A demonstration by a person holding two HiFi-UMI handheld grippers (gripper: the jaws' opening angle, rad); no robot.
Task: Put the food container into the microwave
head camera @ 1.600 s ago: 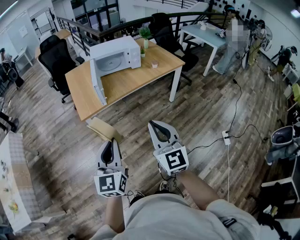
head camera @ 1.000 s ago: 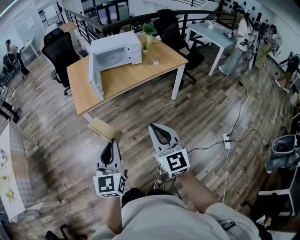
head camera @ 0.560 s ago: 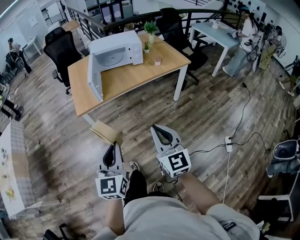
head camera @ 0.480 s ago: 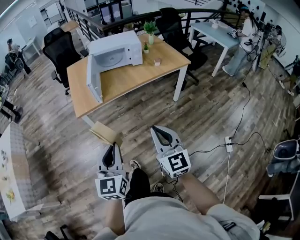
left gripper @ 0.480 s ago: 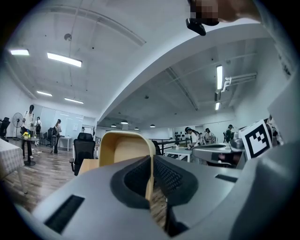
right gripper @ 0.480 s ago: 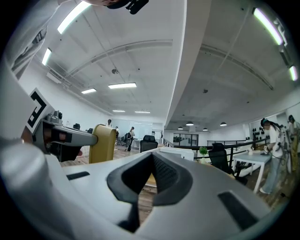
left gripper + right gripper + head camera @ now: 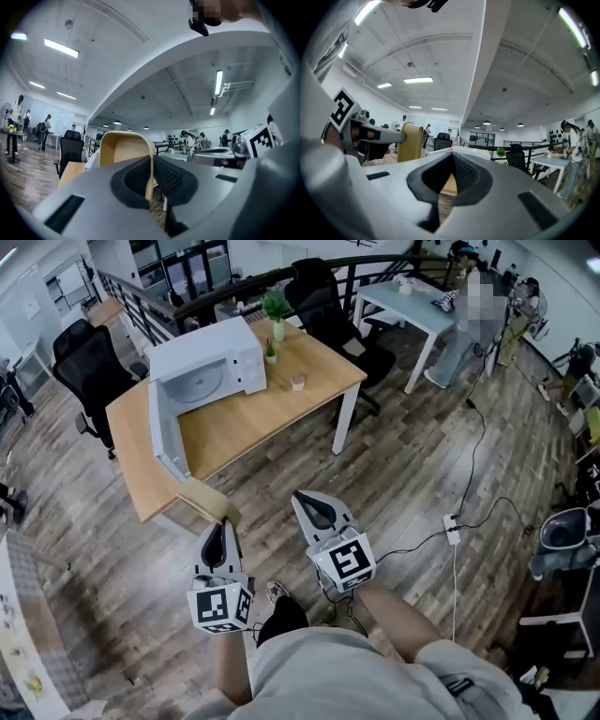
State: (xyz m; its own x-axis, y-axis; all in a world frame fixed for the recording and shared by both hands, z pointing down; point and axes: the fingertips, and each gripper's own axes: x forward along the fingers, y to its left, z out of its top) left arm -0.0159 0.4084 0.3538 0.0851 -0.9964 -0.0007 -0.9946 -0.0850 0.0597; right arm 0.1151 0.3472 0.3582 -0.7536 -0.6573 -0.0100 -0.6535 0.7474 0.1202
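Note:
The food container [image 7: 206, 501] is a tan, bamboo-coloured tub, and my left gripper [image 7: 218, 527] is shut on its wall and holds it above the wooden floor. In the left gripper view the container [image 7: 124, 147] rises in front of the jaws, which pinch its right wall. My right gripper [image 7: 303, 500] is shut with nothing in it, level with the left one. The white microwave [image 7: 202, 367] stands on the wooden table [image 7: 253, 409] ahead, its door [image 7: 167, 442] swung open to the left. From the right gripper view the container [image 7: 410, 140] shows at the left.
Two potted plants [image 7: 275, 307] and a small cup [image 7: 298, 382] stand on the table to the right of the microwave. Black office chairs [image 7: 89, 367] flank the table. A power strip [image 7: 450, 529] with cables lies on the floor at right. A person [image 7: 469, 329] stands by a white desk [image 7: 412, 306].
The table and microwave have come closer and slid left in the head view as the person walks. Both grippers keep their pose, the left one still on the container.

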